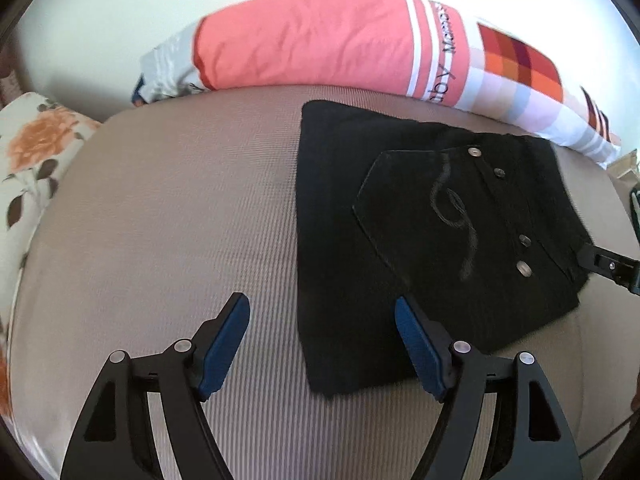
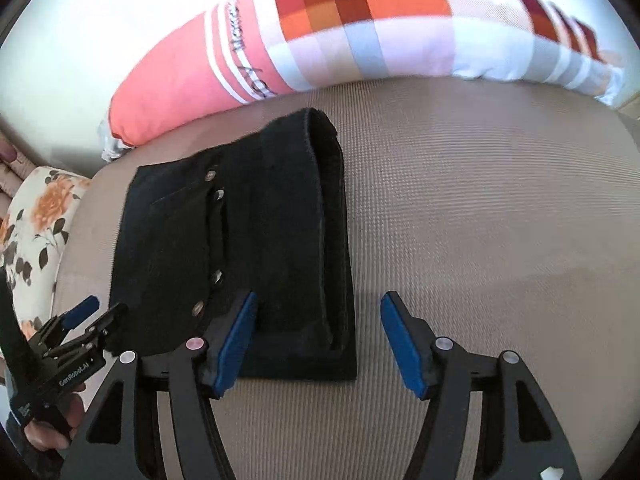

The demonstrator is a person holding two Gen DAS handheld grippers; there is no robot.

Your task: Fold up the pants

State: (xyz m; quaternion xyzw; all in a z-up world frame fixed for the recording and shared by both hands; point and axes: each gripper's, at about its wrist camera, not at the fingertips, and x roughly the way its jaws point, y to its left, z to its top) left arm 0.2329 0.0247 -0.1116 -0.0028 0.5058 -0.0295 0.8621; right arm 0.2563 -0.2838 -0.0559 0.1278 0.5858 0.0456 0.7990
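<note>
Matt black denim pants with dull metal rivets — on ribbed beige woven cloth.

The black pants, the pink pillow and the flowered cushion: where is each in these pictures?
black pants (image 1: 420, 216), left wrist view, on the back pocket.
pink pillow (image 1: 304, 40), left wrist view, on its plain pink part.
flowered cushion (image 2: 44, 208), right wrist view, on an orange flower.

This is a home, likely a bedroom: a beige ribbed mattress against a white wall, a long coral and checked bolster pillow, and a floral-print cushion beside it.
</note>
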